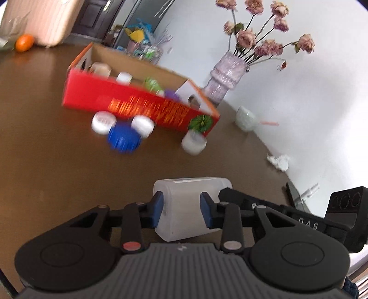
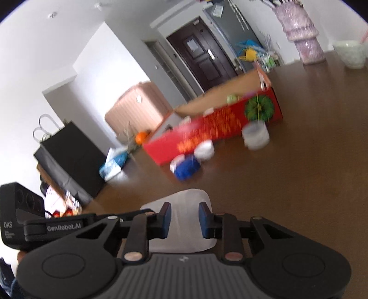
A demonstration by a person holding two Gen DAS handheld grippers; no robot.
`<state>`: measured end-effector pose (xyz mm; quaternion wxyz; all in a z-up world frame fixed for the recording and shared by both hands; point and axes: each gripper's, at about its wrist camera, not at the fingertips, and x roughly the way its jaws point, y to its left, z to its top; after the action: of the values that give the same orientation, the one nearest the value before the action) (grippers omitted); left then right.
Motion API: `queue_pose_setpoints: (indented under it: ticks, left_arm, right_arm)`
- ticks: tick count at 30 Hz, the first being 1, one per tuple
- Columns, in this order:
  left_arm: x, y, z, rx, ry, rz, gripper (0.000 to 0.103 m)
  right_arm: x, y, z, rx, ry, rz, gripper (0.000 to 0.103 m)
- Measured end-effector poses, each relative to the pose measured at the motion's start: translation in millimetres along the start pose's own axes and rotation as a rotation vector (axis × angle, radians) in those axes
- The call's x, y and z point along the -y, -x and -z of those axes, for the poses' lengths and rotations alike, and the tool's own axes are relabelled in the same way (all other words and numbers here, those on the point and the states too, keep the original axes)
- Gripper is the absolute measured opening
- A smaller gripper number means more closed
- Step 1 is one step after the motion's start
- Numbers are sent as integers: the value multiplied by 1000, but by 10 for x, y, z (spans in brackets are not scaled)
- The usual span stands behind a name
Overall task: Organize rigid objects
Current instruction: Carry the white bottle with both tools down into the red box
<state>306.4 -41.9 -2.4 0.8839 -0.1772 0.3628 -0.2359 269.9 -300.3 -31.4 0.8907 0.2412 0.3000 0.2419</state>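
White translucent container (image 1: 181, 202) between both grippers' jaws, seemingly clamped by each

In the left wrist view, a dark brown wooden table (image 1: 46, 138) fills the middle. At one o'clock a ribbed lilac glass vase (image 1: 224, 76) holds faded pink dried roses (image 1: 266, 46). At the vase's five o'clock sits a pale green ceramic bowl (image 1: 246, 117), and a crumpled white tissue (image 1: 279, 161) lies at three o'clock. At ten o'clock a round orange fruit (image 1: 24, 42) sits beside a ribbed pink suitcase (image 1: 46, 20). In the right wrist view, a black paper bag (image 2: 71, 158) stands at nine o'clock and a dark brown panelled door (image 2: 202, 59) at twelve.
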Motion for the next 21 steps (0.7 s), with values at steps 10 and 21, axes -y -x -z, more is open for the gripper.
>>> queue_pose_setpoints:
  ticks: [10, 21]
  left_arm:
    - [-6, -587, -1572, 168, -171, -60, 35]
    - [-942, -2034, -2366, -95, -19, -214, 35]
  right_arm:
    - [-104, -762, -1518, 156, 149, 12, 24]
    - [514, -2562, -2313, -149, -6, 186, 27]
